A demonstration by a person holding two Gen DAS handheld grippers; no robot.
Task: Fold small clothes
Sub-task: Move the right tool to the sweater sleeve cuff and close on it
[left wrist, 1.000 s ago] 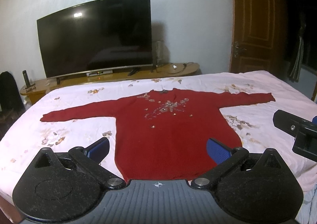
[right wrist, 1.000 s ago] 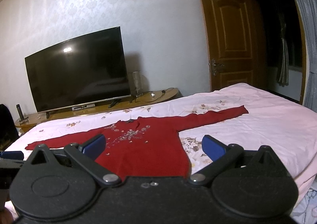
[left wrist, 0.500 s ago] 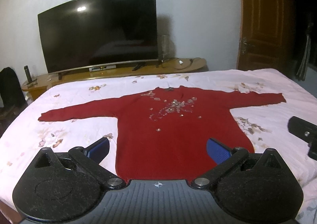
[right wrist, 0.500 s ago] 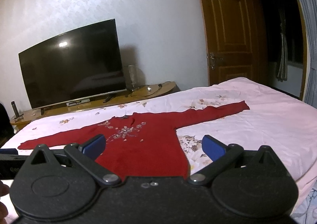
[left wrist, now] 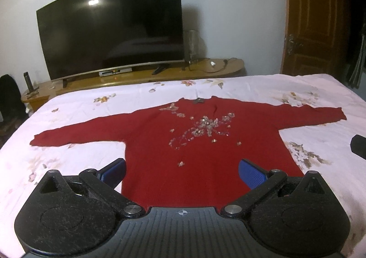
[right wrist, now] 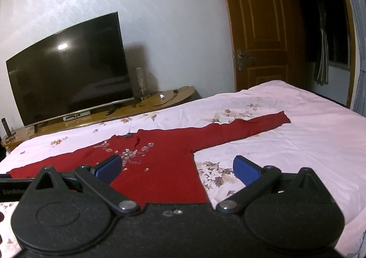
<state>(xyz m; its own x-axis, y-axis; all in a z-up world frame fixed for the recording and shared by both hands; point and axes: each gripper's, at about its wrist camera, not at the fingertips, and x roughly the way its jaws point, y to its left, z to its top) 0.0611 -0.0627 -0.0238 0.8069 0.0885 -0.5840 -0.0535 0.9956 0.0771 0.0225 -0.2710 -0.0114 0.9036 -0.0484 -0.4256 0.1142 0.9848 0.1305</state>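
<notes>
Red sweater point(left wrist: 194, 143): flat on bed point(left wrist: 263, 89), sleeves spread. Left claw point(left wrist: 181, 172), right claw point(right wrist: 177, 166): both released, above near hem.

Bedsheet point(left wrist: 251, 89) bare round sweater point(left wrist: 183, 143); nothing blocking approach.

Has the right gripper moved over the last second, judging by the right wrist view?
Yes. The right gripper swung rightward: the TV slid left in its view, and the open door now sits more central.
</notes>
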